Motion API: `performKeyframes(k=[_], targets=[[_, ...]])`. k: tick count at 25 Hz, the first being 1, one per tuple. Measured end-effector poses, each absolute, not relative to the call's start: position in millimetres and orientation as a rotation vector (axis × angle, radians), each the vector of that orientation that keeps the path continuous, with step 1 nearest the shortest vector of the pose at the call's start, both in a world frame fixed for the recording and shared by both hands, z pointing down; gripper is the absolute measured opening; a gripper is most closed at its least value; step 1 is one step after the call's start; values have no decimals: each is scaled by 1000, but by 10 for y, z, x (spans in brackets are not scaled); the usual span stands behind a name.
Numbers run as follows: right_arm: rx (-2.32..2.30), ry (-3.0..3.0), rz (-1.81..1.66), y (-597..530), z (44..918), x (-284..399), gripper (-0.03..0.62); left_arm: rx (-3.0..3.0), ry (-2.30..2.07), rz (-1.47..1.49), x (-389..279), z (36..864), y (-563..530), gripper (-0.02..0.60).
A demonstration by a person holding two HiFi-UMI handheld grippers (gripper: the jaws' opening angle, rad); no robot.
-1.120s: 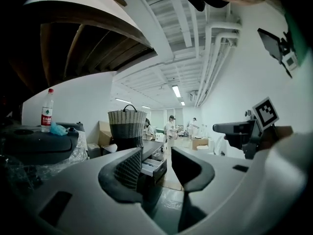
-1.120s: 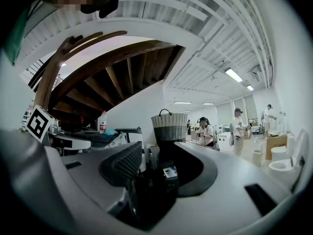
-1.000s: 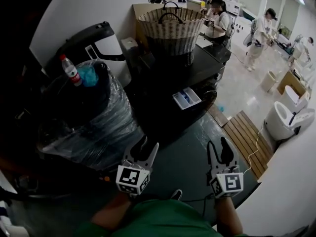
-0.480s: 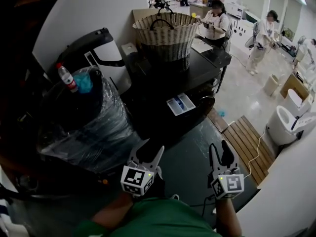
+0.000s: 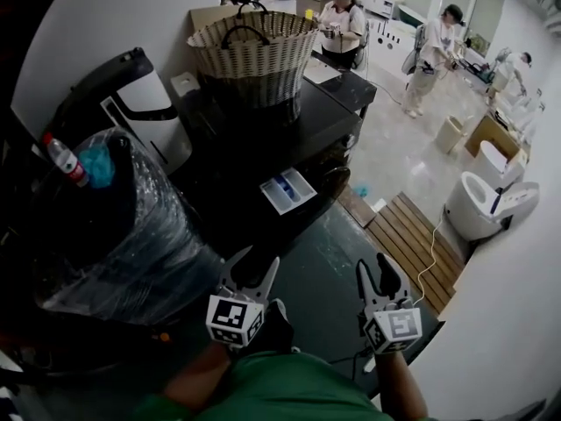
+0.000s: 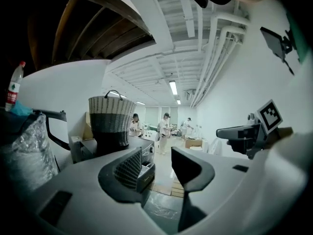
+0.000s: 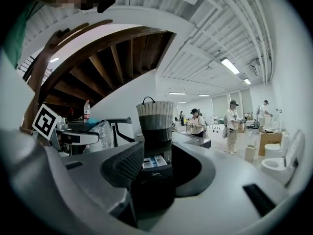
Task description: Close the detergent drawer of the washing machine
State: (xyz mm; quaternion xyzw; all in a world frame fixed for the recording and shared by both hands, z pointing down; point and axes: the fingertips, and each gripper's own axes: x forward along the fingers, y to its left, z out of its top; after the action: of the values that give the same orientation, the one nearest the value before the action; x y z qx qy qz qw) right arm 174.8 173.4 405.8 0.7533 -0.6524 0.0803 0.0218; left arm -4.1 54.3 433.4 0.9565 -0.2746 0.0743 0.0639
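The detergent drawer (image 5: 287,191) juts from the washing machine (image 5: 317,147) toward the near side, well ahead of both grippers. The right gripper (image 5: 372,263), empty, jaws apart though just closing a little, points straight at it; the left gripper (image 5: 256,260) is spread, empty.

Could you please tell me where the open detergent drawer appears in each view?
Head view: the detergent drawer sits near the centre.
Left gripper view: drawer low, just left of centre.
Right gripper view: drawer centre, below the middle.
Shared landmark: the woven basket.
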Motion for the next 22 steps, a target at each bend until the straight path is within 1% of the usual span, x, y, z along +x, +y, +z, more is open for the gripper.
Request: performKeyframes(k=[4,8,11,19,22], targets=[[2271,-1988,264,1306,4191,1863,192,2839,-815,231,71,4621,147,199],[2174,-1989,249,720,4182,1888,192,2784,-852,164,140,4725,-398,199],[2130,-1989,281,337,4262,1905,192,2744,-843,176,194,4887,-684,199],[2062,-1964,463,-219,4845,2019,190,2670,-807,389,280,5577,-1002,199],[1964,-1949,513,-332,5188,2028,187,2629,-808,476,285,5806,-1046,199]])
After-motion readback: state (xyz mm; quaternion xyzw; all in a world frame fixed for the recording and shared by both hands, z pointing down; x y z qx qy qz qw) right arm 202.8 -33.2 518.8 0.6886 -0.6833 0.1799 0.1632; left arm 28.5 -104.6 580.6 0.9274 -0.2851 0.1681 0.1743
